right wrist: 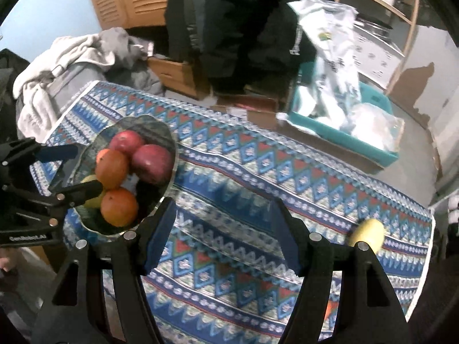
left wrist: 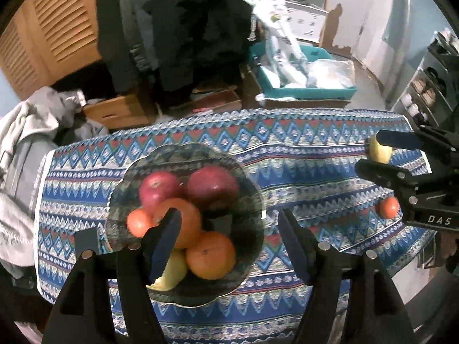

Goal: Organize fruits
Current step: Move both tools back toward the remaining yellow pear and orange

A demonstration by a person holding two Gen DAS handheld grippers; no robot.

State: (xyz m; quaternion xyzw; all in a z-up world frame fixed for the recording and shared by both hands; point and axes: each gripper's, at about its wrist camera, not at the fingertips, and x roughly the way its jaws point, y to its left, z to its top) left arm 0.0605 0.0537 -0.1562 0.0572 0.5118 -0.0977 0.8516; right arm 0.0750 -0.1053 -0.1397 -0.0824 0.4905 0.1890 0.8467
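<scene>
Two grippers hang above the desk [right wrist: 229,177], and both have their fingers apart with nothing between them. The left gripper [left wrist: 229,246] is over the near edge of the glass bowl [left wrist: 255,200], its left finger [left wrist: 163,243] in front of the fruit inside. The right gripper [right wrist: 223,235] is over the bare patterned cloth [left wrist: 301,154], to the right of the bowl.

In the bowl lie two red apples [left wrist: 213,185], oranges [left wrist: 210,253] and a yellow fruit [left wrist: 172,272]. Two fruits are outside it: a yellow apple [right wrist: 368,233] near the right edge of the desk, and a small orange [left wrist: 387,207] on the cloth on that same side. In the right wrist view the yellow apple lies just right of the right fingers, near them; it is round, so no long axis matters. The right hand is clearly nearer to both loose fruits, I judge, and should take them.

Nothing on the cloth stands between the right fingers and the yellow apple. Behind the desk are a teal box [left wrist: 309,91] with bags, grey clothes [right wrist: 71,57] and a wooden cabinet [left wrist: 51,28].
</scene>
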